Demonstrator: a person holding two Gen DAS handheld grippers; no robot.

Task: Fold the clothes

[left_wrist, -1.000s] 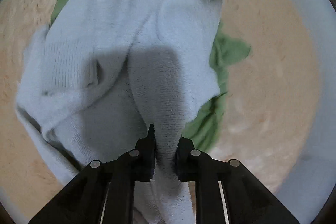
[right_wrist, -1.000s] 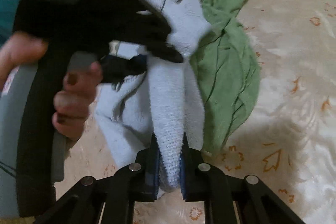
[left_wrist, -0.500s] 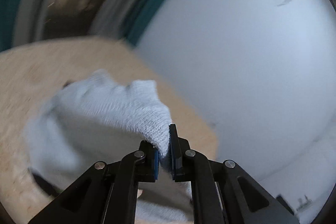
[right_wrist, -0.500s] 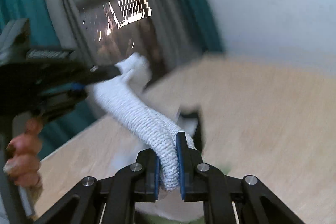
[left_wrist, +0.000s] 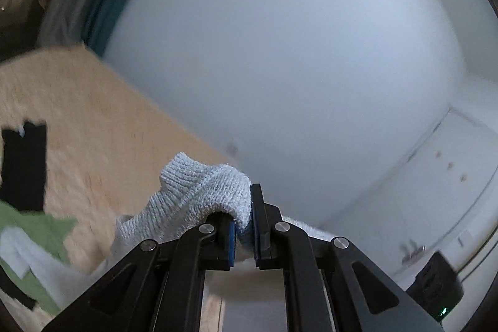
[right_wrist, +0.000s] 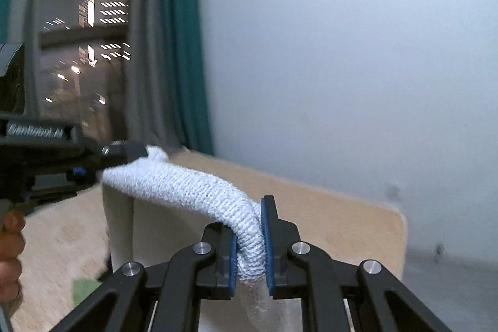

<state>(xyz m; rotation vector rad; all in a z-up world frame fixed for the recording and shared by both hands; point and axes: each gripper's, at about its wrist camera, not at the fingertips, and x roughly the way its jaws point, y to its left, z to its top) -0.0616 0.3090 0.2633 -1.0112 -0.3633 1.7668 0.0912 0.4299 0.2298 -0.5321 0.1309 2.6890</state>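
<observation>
1. Left wrist view: left gripper (left_wrist: pixel 242 226) clenched on a bunched edge of the white knit garment (left_wrist: pixel 193 195), lifted above the tan surface (left_wrist: pixel 102 126). Thin bite; risk is slipping out. Green cloth (left_wrist: pixel 37 226) lies below and could snag.
2. Right wrist view: right gripper (right_wrist: pixel 250 241) clamps the other end, knit (right_wrist: pixel 186 182) stretched across to the left gripper (right_wrist: pixel 124 150). Twisted span could fold crooked.
</observation>
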